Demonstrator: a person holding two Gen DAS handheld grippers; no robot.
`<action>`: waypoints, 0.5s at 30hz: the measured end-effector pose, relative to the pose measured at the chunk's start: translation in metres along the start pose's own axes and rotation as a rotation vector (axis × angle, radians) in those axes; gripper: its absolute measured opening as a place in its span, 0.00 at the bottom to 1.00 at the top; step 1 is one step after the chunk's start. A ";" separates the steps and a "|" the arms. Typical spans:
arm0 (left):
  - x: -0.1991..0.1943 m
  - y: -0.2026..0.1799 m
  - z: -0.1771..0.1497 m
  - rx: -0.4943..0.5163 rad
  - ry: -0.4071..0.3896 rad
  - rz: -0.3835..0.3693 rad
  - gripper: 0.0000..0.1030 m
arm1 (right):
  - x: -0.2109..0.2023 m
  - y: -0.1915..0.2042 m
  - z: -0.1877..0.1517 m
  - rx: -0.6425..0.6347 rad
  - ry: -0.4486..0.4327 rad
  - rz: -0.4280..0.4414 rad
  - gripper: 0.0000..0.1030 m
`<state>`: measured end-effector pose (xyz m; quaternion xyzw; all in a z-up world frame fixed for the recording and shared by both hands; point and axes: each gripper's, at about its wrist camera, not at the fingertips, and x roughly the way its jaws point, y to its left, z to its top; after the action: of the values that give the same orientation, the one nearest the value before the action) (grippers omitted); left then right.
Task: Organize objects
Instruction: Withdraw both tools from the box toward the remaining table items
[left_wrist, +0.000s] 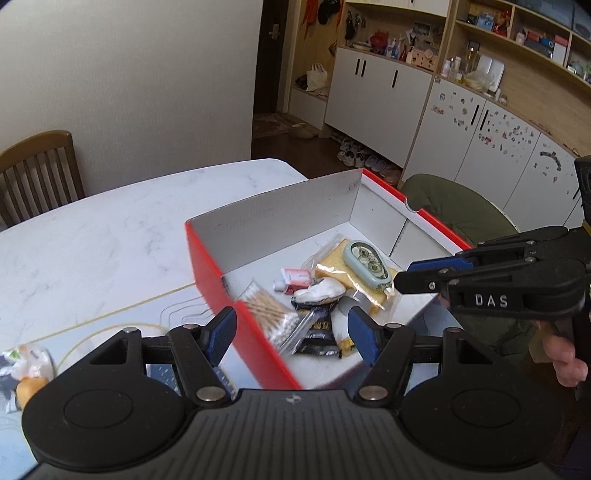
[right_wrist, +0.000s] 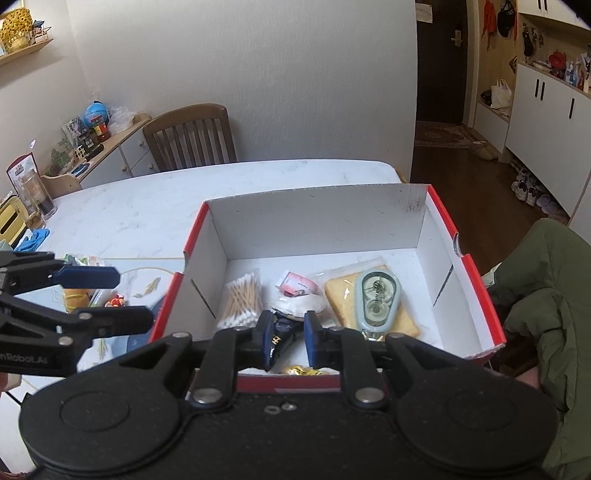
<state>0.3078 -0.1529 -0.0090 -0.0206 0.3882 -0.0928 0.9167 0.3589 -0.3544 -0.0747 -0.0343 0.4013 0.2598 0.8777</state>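
A red and white cardboard box (left_wrist: 207, 258) (right_wrist: 480, 288) stands on the white marble table (left_wrist: 110, 229) (right_wrist: 147, 199). Inside lie a bag of cotton swabs (left_wrist: 271, 308) (right_wrist: 240, 299), a mint correction tape (left_wrist: 367, 264) (right_wrist: 378, 297) on a yellow sponge (left_wrist: 332, 264) (right_wrist: 341, 299), a small pink packet (left_wrist: 295, 277) (right_wrist: 295, 284), a white shell-like item (left_wrist: 319, 291) (right_wrist: 297, 304) and a black sachet (left_wrist: 319, 338) (right_wrist: 282, 332). My left gripper (left_wrist: 291, 330) (right_wrist: 123, 299) is open and empty, astride the box's near left wall. My right gripper (right_wrist: 288, 338) (left_wrist: 402, 275) hovers partly open and empty over the black sachet.
Wrapped snacks and small items (left_wrist: 26, 369) (right_wrist: 77, 291) lie on the table left of the box. A wooden chair (right_wrist: 192, 136) (left_wrist: 37, 170) stands at the far side. A green jacket (right_wrist: 546, 295) (left_wrist: 454, 206) lies right of the box. Cabinets line the right wall.
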 end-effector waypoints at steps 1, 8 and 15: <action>-0.003 0.003 -0.003 -0.003 -0.001 0.001 0.64 | -0.001 0.003 -0.001 0.000 -0.002 -0.004 0.17; -0.025 0.028 -0.023 -0.019 -0.002 0.019 0.67 | -0.006 0.027 -0.006 0.004 -0.023 -0.016 0.18; -0.047 0.060 -0.050 -0.065 0.004 0.038 0.67 | -0.009 0.060 -0.009 -0.001 -0.033 -0.012 0.20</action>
<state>0.2493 -0.0832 -0.0176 -0.0427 0.3931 -0.0628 0.9164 0.3192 -0.3092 -0.0656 -0.0329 0.3865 0.2554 0.8856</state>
